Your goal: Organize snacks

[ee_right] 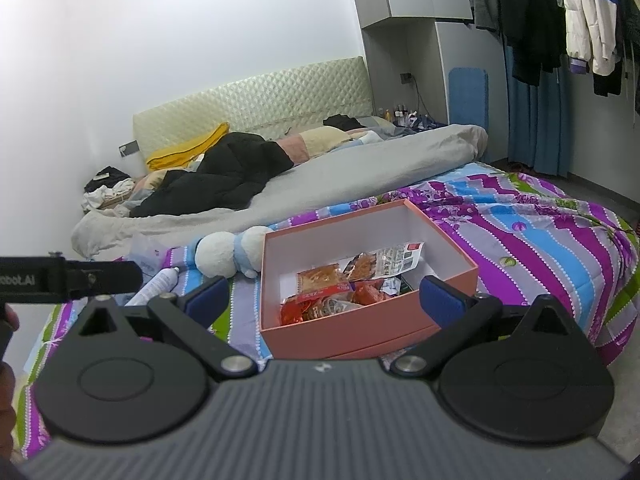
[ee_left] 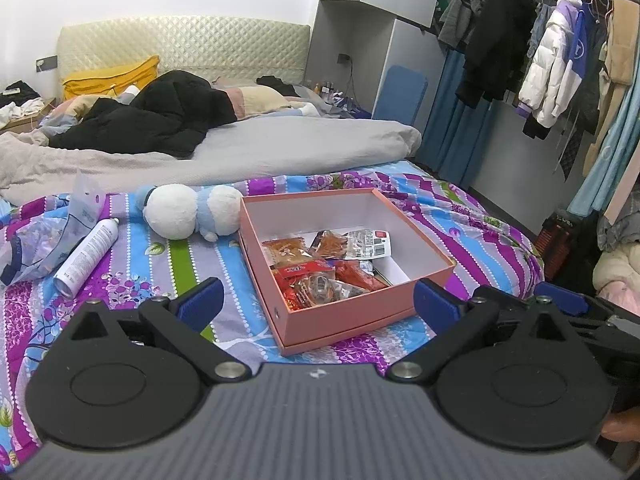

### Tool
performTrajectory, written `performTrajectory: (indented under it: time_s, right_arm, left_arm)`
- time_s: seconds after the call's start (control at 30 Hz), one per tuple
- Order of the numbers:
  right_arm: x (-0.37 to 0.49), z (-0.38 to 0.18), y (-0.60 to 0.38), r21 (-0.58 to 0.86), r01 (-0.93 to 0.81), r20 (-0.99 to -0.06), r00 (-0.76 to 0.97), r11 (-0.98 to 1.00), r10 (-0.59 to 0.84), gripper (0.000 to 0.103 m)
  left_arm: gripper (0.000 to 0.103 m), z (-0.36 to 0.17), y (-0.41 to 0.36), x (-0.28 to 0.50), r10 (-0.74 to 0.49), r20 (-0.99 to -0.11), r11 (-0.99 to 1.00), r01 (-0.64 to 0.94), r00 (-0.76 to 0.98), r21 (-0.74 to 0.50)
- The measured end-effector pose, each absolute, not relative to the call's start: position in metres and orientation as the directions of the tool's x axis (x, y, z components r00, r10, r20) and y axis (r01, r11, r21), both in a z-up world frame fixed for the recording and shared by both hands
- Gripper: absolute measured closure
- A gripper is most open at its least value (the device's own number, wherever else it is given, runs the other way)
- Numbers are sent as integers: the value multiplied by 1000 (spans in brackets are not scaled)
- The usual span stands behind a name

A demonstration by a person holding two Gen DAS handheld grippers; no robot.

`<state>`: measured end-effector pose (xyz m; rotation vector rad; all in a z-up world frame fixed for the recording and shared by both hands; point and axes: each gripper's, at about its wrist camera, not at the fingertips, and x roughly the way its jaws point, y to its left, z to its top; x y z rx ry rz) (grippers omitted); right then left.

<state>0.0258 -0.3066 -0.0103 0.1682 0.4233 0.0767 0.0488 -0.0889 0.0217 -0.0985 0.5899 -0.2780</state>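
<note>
The box (ee_left: 345, 268) is a shallow pink carton with a white interior and no lid on it. It sits on the bed (ee_left: 460, 220), at frame centre in both views. Snacks (ee_left: 320, 268) in red, orange and clear wrappers fill its near half; the far half shows bare white floor. One clear packet (ee_left: 368, 243) at the rear carries a red square and a barcode; its print is too small to read.

The left gripper (ee_left: 318, 300) holds its blue-padded fingers (ee_left: 200, 300) spread wide, empty, short of the box's near corner. The right gripper (ee_right: 324, 298) likewise holds its fingers (ee_right: 440, 300) spread and empty, just before the box's near wall.

Left view only: the full spray can (ee_left: 86, 257) lying at centre left, beside a clear bag (ee_left: 36, 240). A plush toy (ee_left: 188, 214) lies touching the box's far left corner.

Right view only: the left gripper's side at left edge, lettered "obot.AI", partly cut off.
</note>
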Motion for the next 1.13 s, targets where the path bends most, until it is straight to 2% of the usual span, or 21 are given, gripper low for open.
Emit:
performTrajectory:
  time_s: [1.13]
  right_arm:
    - [21,-7,-307,173,-33,-385,918,984,98,0]
  left_arm:
    - [1,25,-90,46,-287,-532,958,231,797,-170]
